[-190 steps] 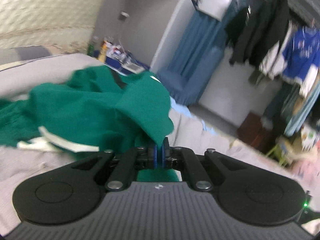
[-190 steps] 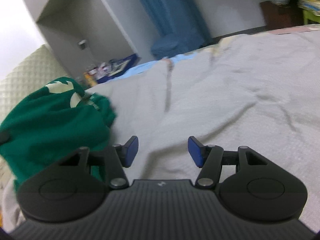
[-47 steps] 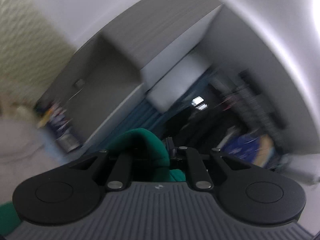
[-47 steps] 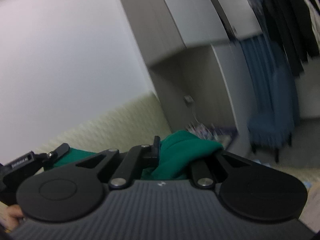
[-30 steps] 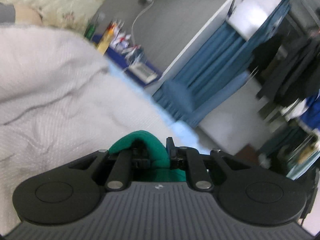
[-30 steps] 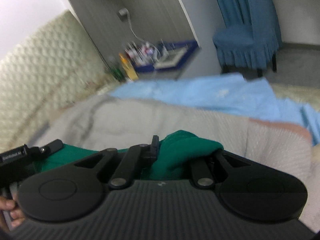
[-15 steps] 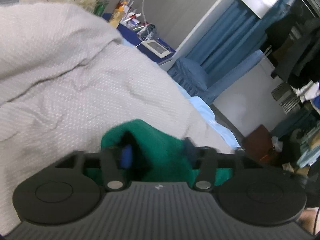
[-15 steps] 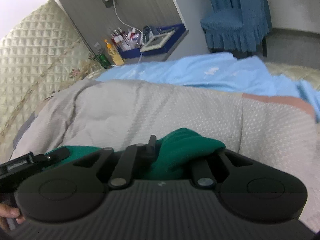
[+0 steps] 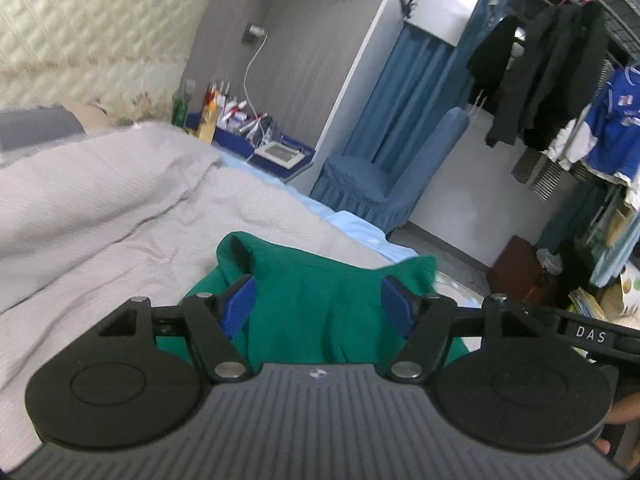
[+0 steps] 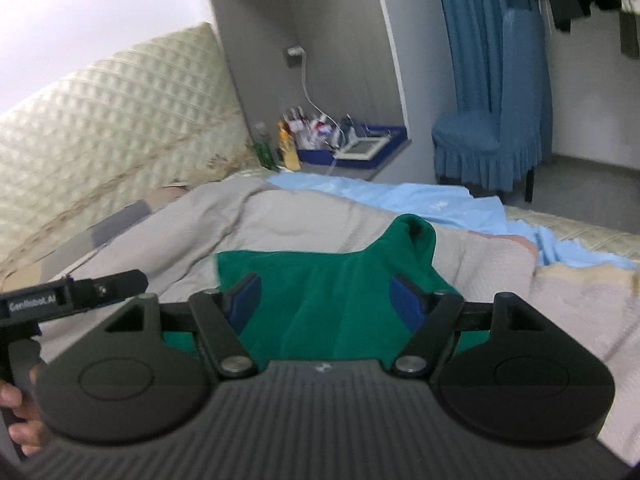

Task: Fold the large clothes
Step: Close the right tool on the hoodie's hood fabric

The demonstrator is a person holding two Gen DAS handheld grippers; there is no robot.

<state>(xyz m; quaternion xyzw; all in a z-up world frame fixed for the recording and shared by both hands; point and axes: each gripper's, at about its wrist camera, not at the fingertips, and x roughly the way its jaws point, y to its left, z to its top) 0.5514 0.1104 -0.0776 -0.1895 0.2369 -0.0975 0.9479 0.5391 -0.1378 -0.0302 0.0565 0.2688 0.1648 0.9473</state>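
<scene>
Green garment: soft, limp, light; lies on bed. Grasp at raised corner peaks. Left gripper and right gripper: jaws released.

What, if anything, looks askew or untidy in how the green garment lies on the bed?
The green garment lies mostly flat on the grey bedspread, but two corners stand up in bunched peaks, one at its far right edge and one at far left. Both grippers, left and right, are open above it. Nothing looks damaged.
</scene>
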